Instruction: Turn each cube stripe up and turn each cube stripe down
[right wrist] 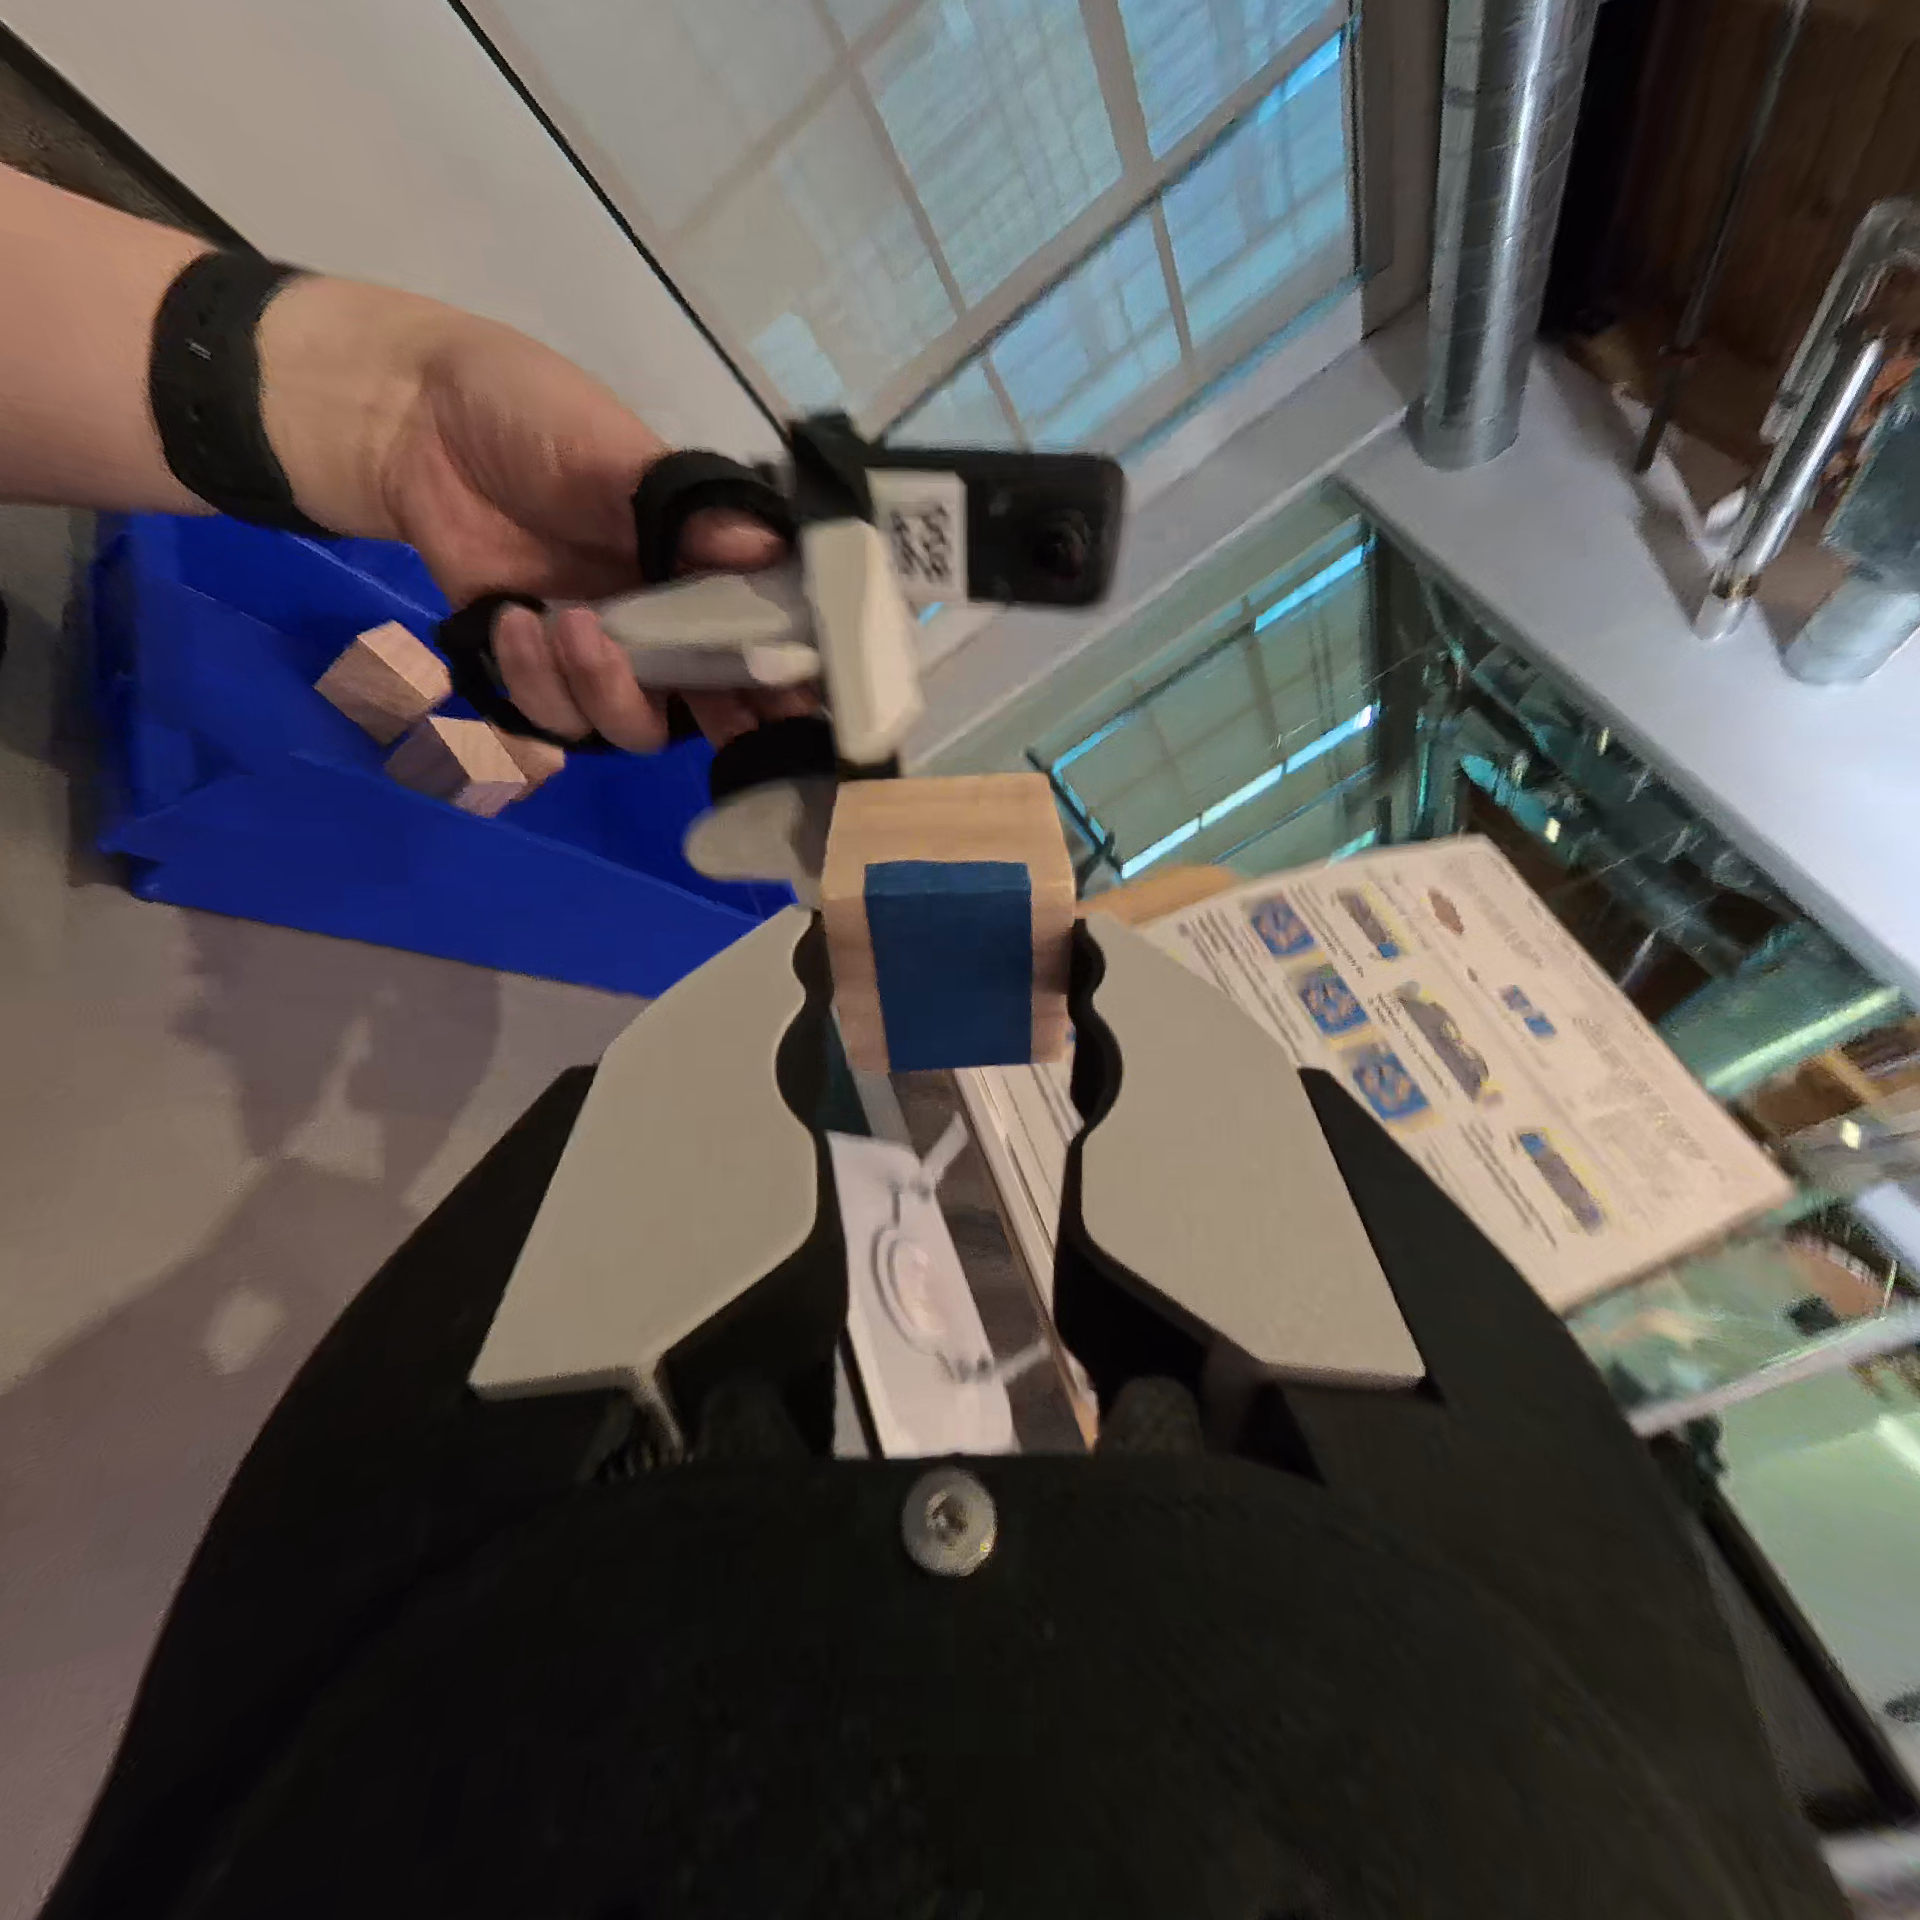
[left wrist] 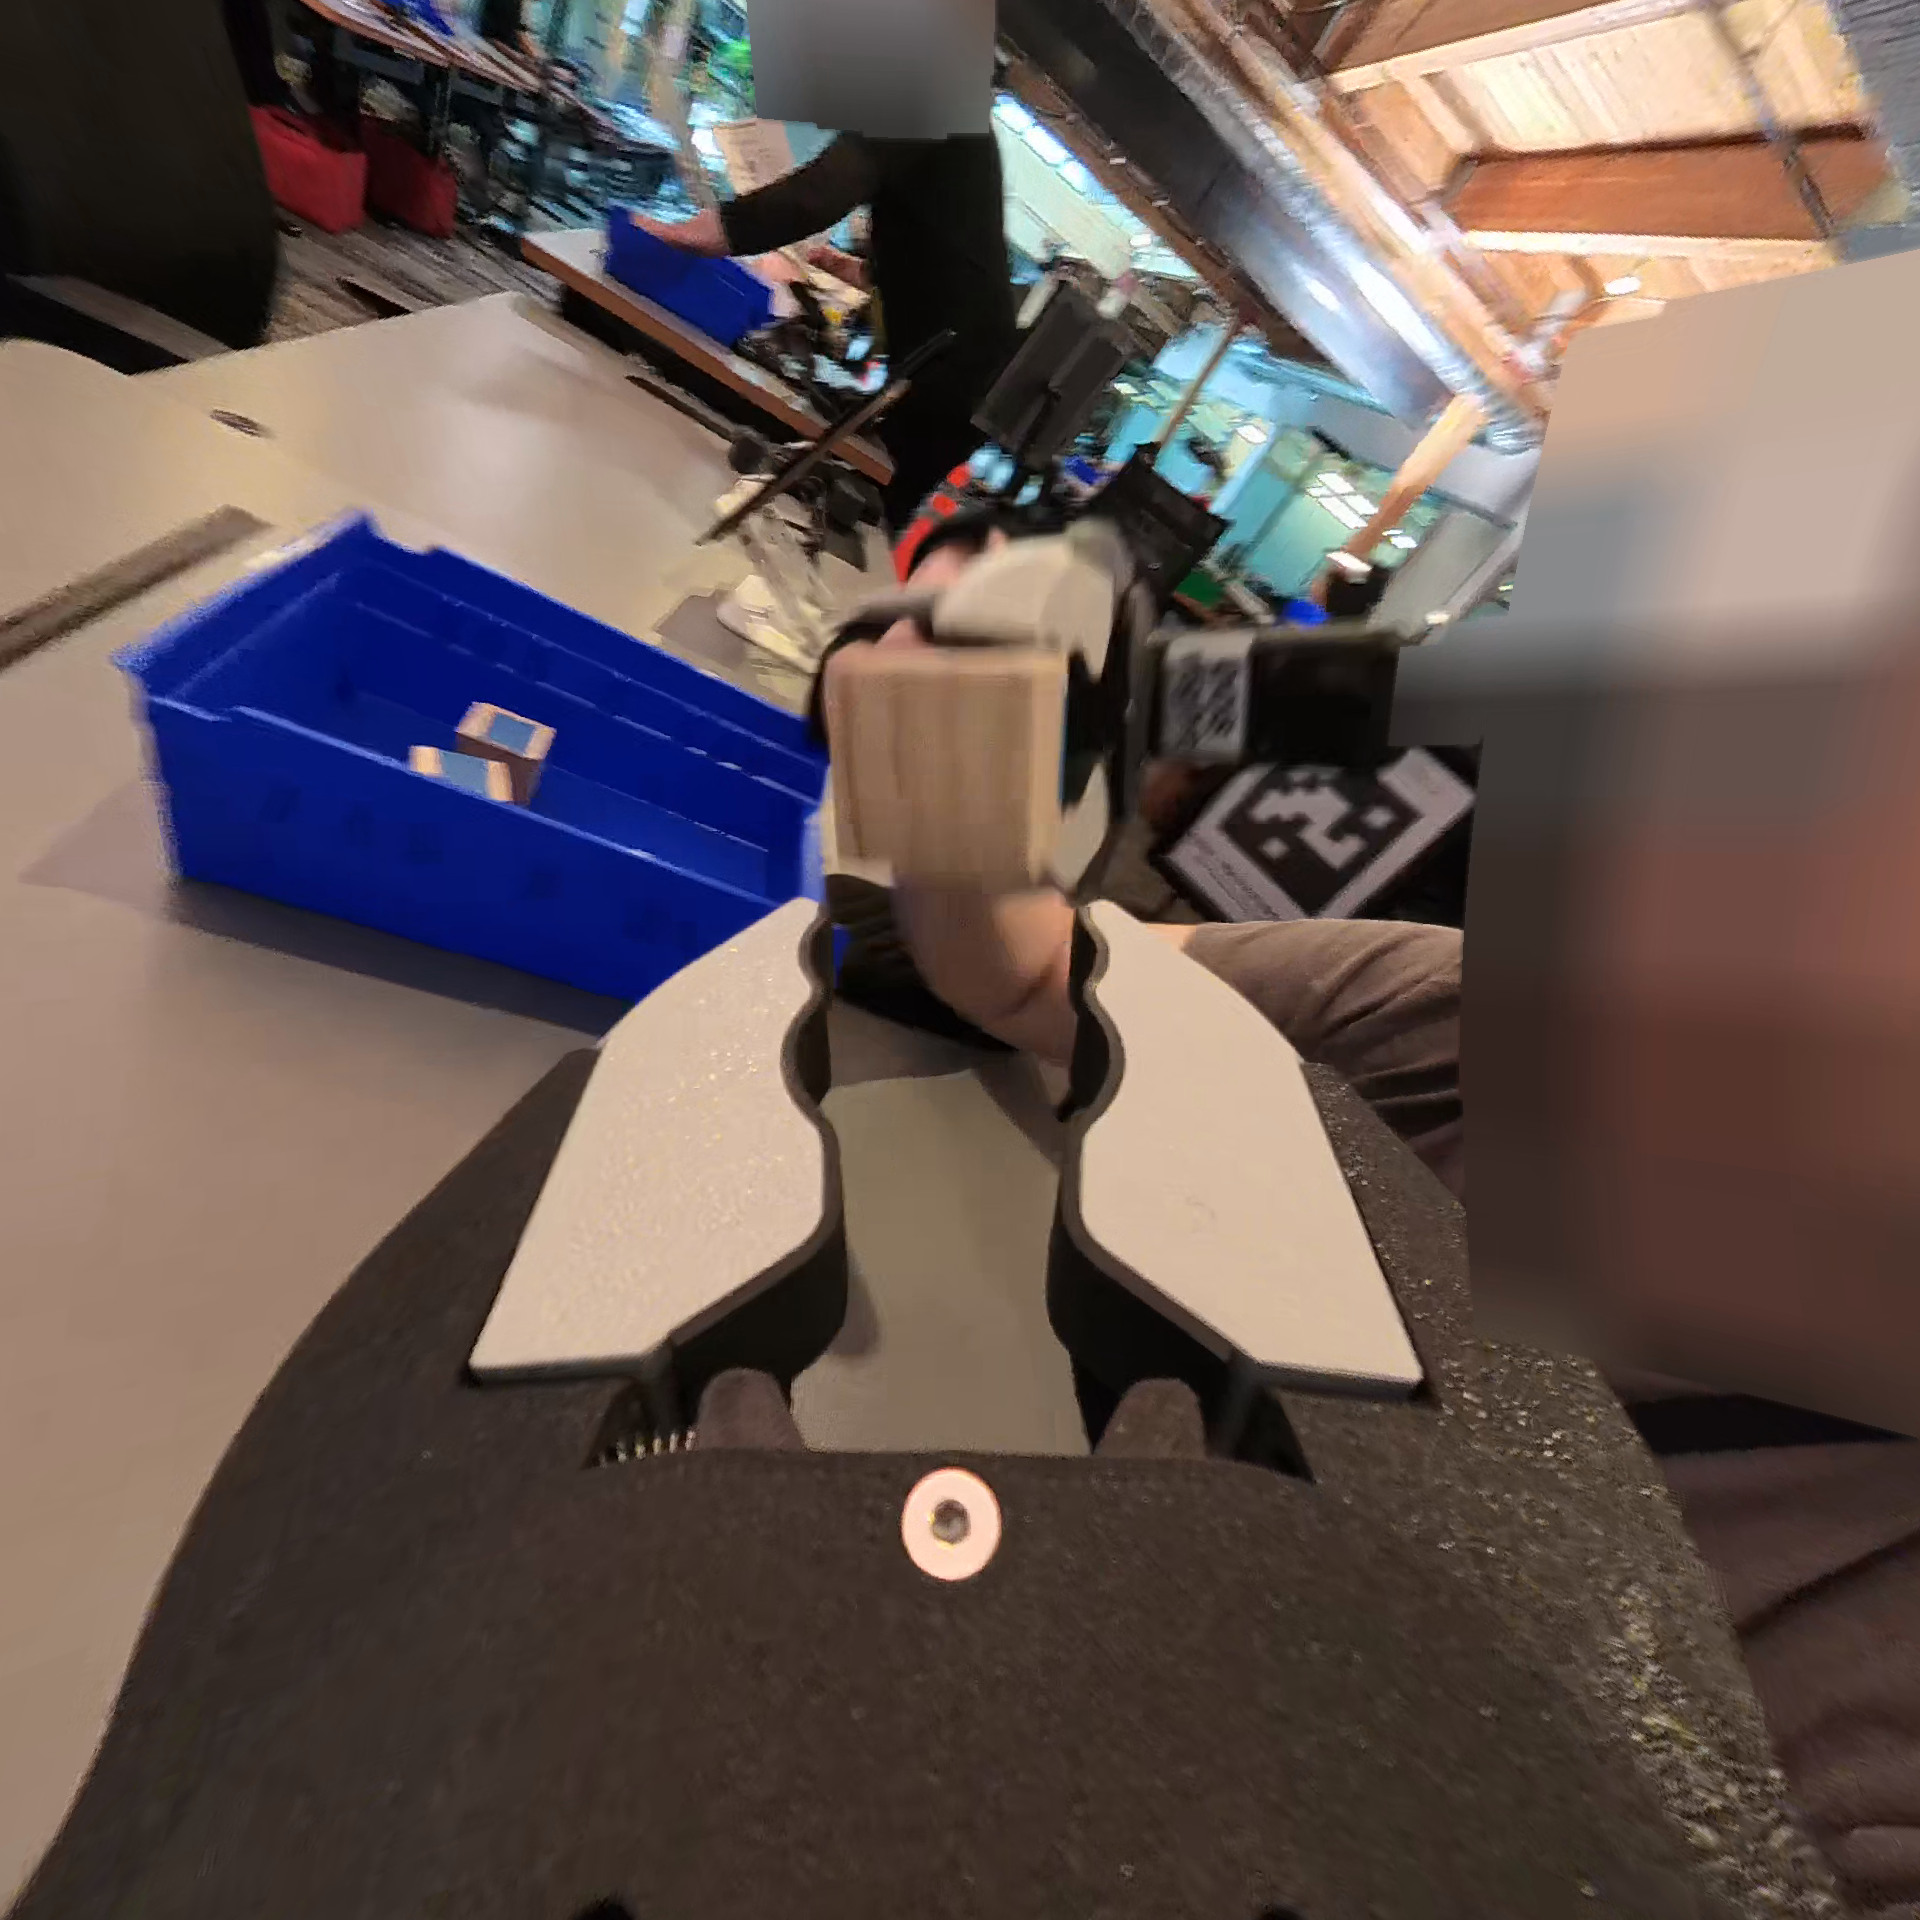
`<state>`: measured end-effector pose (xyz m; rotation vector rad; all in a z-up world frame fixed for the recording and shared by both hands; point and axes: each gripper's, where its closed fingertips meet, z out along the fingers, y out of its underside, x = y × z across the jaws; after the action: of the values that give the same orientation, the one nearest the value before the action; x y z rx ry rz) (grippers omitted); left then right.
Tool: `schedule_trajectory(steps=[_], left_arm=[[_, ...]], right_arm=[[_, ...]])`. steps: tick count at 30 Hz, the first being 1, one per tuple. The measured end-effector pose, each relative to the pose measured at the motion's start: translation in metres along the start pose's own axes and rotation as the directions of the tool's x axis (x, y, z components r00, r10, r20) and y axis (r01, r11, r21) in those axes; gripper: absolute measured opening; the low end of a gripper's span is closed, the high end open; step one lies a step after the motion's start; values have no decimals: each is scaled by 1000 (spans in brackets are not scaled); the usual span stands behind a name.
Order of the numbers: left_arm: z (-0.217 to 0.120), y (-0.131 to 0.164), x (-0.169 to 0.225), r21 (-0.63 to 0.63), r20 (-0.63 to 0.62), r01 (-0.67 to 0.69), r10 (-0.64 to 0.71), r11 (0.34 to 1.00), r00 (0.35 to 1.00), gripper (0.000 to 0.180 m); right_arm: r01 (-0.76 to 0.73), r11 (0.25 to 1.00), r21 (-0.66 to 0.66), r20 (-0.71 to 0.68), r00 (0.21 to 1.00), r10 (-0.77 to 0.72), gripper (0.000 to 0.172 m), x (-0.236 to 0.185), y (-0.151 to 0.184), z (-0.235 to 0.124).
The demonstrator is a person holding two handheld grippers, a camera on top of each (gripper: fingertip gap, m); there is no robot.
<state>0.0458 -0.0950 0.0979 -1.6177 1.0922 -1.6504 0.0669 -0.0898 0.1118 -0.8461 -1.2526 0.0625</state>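
Right wrist view showed the right gripper at centre frame pinching a wooden cube between its grey fingers, both pads against the cube's sides and the blue stripe facing the camera. At upper left a hand with a black wrist strap reached in from the frame edge, palm turned toward the camera, fingers through black loops — holding the left gripper just above and left of the cube. Behind it, at left, a blue bin held two more cubes. Left wrist view showed the left gripper's own fingers spread apart with nothing between them; the cube hung just beyond their tips at centre — plain wood face toward that camera.
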Motion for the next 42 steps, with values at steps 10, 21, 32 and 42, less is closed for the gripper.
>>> schedule_trajectory(steps=[10,21,32,42], left_arm=[[-98,-15,-27,-145,551,-259,296,955,781,42],[-190,44,-45,-411,732,-50,362,910,578,37],[-251,135,-99,-702,701,326,535,633,472,42],[-269,179,-135,-679,729,478,433,557,530,52]], right_arm=[[-412,-40,-910,-314,625,715,45,1,252,-207],[-154,-345,-926,-365,597,715,46,-52,318,-249],[-229,-366,-902,-427,596,680,64,-44,318,-240],[-318,-263,-911,-411,653,636,65,-15,294,-234]])
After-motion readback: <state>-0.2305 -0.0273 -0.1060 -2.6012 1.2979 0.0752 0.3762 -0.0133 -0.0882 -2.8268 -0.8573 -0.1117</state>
